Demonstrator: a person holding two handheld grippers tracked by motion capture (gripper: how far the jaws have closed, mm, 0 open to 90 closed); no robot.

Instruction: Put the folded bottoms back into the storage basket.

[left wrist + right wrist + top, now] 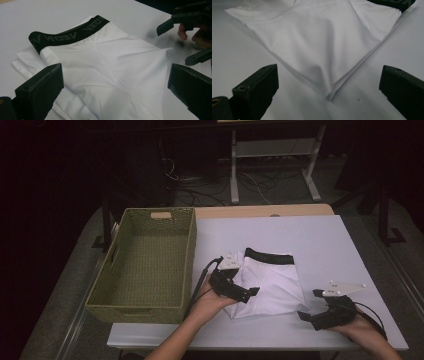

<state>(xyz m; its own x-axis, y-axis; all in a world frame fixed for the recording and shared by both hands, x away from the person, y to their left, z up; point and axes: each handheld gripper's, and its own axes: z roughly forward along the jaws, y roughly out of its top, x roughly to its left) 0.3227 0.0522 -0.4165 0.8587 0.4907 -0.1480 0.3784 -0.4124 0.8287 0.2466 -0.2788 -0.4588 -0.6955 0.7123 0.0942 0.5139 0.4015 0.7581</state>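
Folded white underwear with black waistband, grey lettering on the band, lies flat on the white worktop, just right of the green woven basket. Fabric smooth, a centre seam visible, one folded corner pointing toward the near edge. Left claw jaws wide apart, hovering over the garment's left edge, holding nothing. Right claw also spread open, empty, just off the garment's lower right corner, on the worktop side.
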